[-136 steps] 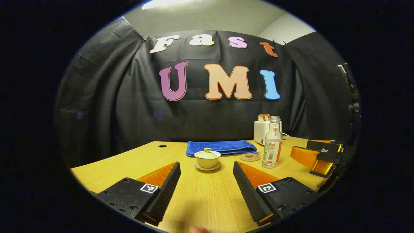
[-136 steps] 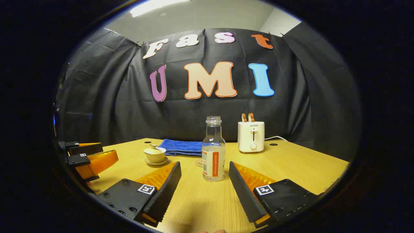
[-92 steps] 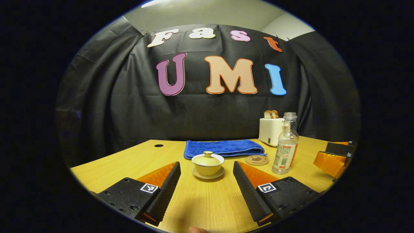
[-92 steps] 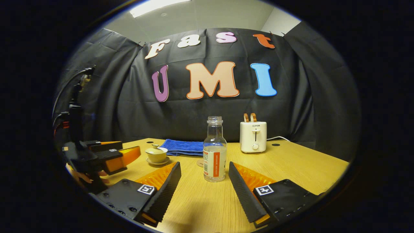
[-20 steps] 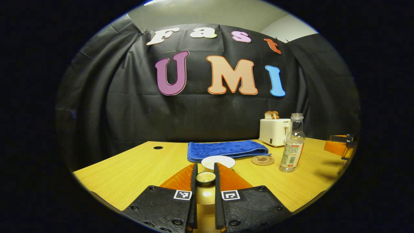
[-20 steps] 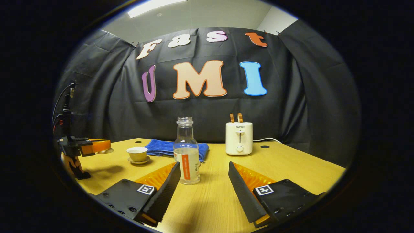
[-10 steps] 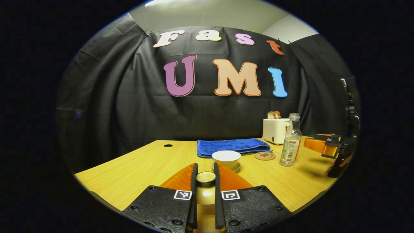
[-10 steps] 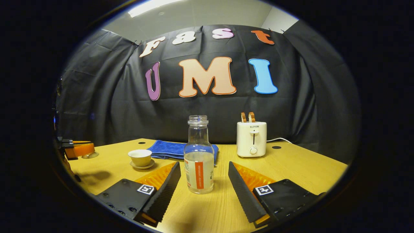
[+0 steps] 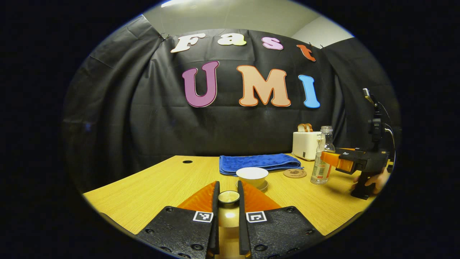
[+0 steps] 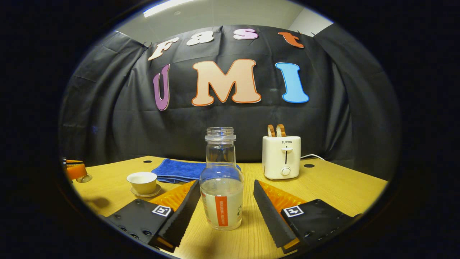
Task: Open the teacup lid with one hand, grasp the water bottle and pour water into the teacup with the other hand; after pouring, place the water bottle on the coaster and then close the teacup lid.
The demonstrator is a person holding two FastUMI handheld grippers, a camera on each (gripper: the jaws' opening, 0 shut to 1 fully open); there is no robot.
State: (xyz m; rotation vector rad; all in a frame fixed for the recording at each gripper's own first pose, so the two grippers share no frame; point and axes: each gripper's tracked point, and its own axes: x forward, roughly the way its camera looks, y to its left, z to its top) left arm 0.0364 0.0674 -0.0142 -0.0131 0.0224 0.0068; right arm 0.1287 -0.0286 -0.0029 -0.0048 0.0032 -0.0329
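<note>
My left gripper (image 9: 227,185) is shut on the knob of the small teacup lid (image 9: 228,197), held above the table a little in front of the cup. The lidless teacup (image 9: 252,175) sits on its saucer; in the right gripper view the teacup (image 10: 143,181) stands at the left. The clear, uncapped water bottle (image 10: 221,196), partly full, stands upright between the fingers of my open right gripper (image 10: 225,187), with gaps on both sides. In the left gripper view the right gripper (image 9: 326,157) reaches the bottle (image 9: 321,158). The round coaster (image 9: 294,173) lies left of the bottle.
A folded blue towel (image 9: 259,162) lies behind the cup. A white toaster (image 10: 281,157) with two slices of bread stands at the back right, its cord trailing right. A hand (image 9: 370,180) holds the right gripper's handle. The left gripper (image 10: 73,169) with the lid hovers far left.
My right gripper has moved forward until the bottle stands between its open fingers. My left gripper, still shut on the lid, has drawn slightly away from the cup.
</note>
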